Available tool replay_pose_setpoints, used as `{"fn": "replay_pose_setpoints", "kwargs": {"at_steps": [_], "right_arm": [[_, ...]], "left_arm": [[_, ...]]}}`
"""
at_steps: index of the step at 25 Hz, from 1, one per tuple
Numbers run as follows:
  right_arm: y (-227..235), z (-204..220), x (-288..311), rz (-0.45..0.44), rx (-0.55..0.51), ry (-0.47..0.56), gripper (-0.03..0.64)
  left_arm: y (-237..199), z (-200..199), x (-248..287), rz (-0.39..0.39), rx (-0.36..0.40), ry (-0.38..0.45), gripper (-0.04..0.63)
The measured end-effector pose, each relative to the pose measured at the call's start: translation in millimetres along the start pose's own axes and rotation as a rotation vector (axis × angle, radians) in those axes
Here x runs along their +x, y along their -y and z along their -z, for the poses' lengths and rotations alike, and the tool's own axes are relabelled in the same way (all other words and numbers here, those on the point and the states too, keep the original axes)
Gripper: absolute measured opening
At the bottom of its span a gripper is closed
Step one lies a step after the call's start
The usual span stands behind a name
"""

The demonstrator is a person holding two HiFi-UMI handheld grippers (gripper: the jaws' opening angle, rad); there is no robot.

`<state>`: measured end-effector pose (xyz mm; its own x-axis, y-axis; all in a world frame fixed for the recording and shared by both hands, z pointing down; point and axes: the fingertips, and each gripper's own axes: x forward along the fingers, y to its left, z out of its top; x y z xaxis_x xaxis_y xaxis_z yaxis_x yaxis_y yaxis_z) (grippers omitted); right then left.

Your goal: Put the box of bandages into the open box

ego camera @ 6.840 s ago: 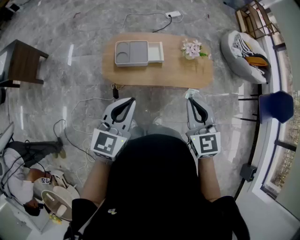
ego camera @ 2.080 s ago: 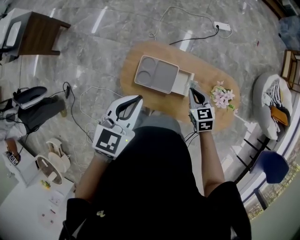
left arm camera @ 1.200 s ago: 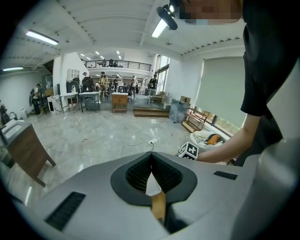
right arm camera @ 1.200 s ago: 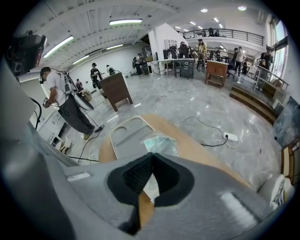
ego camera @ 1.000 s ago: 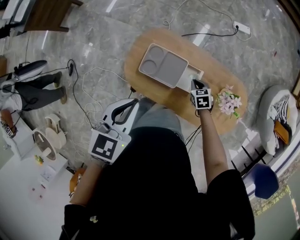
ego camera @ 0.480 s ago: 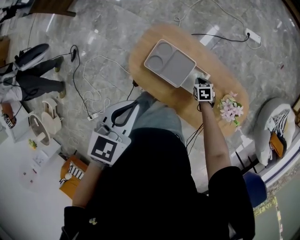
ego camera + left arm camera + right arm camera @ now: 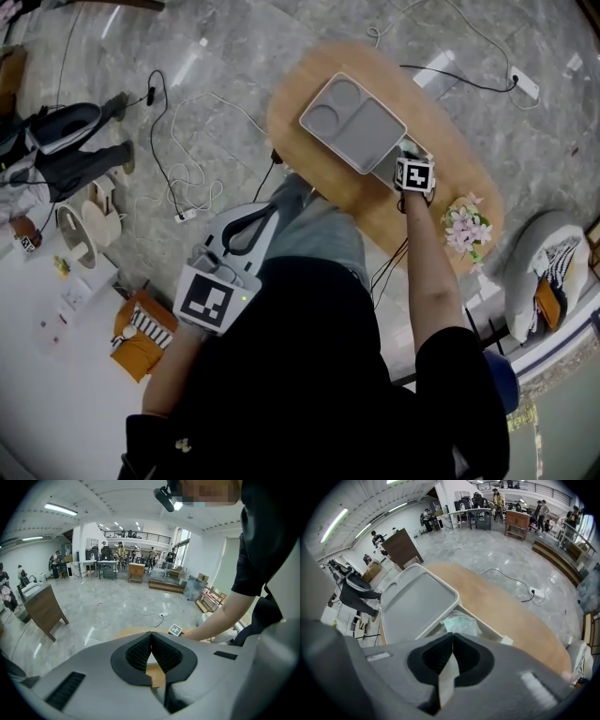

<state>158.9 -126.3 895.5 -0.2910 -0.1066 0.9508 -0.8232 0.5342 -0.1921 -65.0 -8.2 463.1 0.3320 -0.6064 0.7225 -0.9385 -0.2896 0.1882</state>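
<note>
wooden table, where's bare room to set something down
Bare: the wide wood of the wooden table beyond the open box out to its far edge, and the near strip between gray tray and flowers. Crowded: the tray end, and the open box, where the right tool holds the bandage pack.

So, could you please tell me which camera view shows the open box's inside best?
The right gripper view: it looks into the open box, where a pale green packet lies. In the head view the right hand-held gripper covers most of it; the left gripper view shows nothing clear of it.
</note>
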Motion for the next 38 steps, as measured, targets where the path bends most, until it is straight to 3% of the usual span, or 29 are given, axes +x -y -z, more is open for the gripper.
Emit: {"fn": "replay_pose_setpoints", "kwargs": {"at_steps": [9,15,30,32,35,38], "right_arm": [[0.1,8.2,10.8,0.006,-0.003,-0.043,0.032],[-8.2,10.3,9.7,-0.016,-0.03,-0.064,0.11],[-31.5,-4.2,-28.4,0.009,-0.068,0.012,0.11],[-38.6,-8.3,-38.0,0.01,-0.075,0.037,0.099],[-49.8,-14.1,-52.9,0.017,-0.085,0.075,0.064],[-60.3,-17.6,-69.0,0.014,-0.083,0.111,0.001]], "left_arm": [[-8.1,8.4,-6.3,-0.028,-0.037,0.0,0.012],[-8.5,11.2,-8.4,-0.03,-0.04,0.006,0.012],[-2.6,12.5,-31.9,-0.019,-0.018,0.076,0.012],[-2.8,11.7,-35.9,-0.009,-0.007,0.091,0.012],[-2.4,5.3,-38.7,0.03,0.104,0.124,0.011],[-1.7,4.5,-41.4,0.05,0.113,0.14,0.012]]}}
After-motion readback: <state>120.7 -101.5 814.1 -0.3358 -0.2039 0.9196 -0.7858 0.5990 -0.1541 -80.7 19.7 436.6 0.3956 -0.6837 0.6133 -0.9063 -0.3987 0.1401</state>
